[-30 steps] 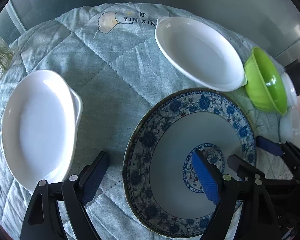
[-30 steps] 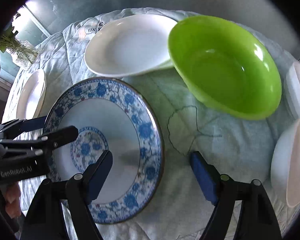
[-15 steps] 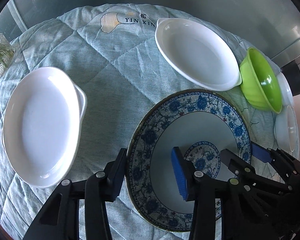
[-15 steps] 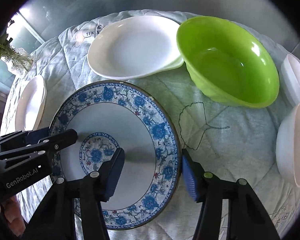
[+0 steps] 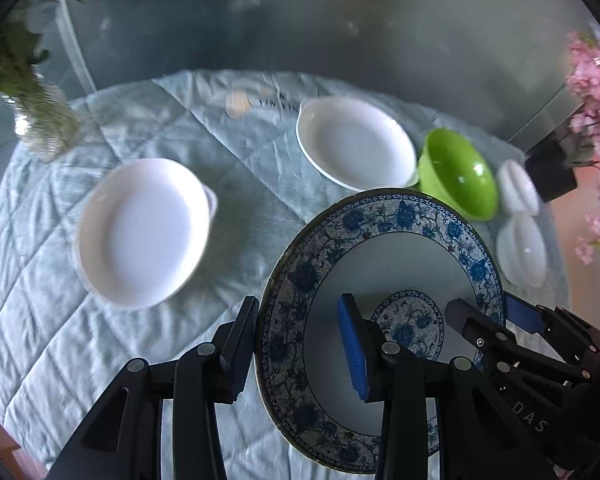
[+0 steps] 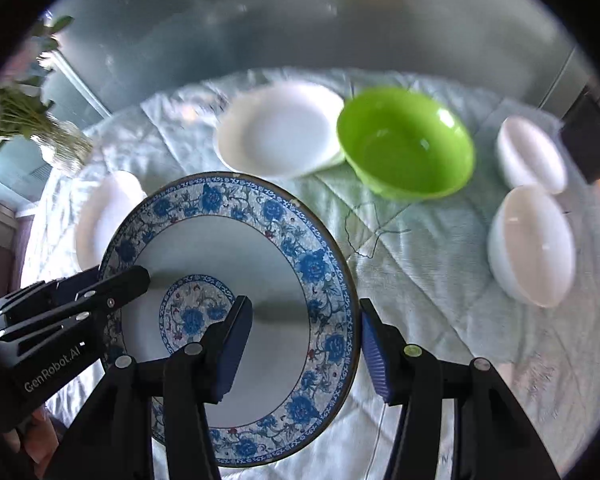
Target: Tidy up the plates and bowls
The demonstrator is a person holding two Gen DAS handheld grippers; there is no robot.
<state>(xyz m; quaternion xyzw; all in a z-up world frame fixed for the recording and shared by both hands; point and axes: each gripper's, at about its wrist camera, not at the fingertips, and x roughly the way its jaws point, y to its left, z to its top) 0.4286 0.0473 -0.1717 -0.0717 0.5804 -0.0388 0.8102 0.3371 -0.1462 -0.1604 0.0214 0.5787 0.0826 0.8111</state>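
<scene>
Both grippers, left (image 5: 300,344) and right (image 6: 306,348), pinch opposite rims of the plate (image 5: 400,256). Risk: uneven lifting tilts it; glazed rim slips out.

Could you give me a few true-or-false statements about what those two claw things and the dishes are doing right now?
1. Both grippers grip the blue plate by its rim. True: the left gripper and right gripper pinch opposite edges.
2. The green bowl is upside down. False: it sits upright, empty.
3. The green bowl sits right beside a white dish. True.
4. Food lies on the blue plate. False: it is bare.
5. Two white bowls sit to the right of the green bowl. True.
</scene>
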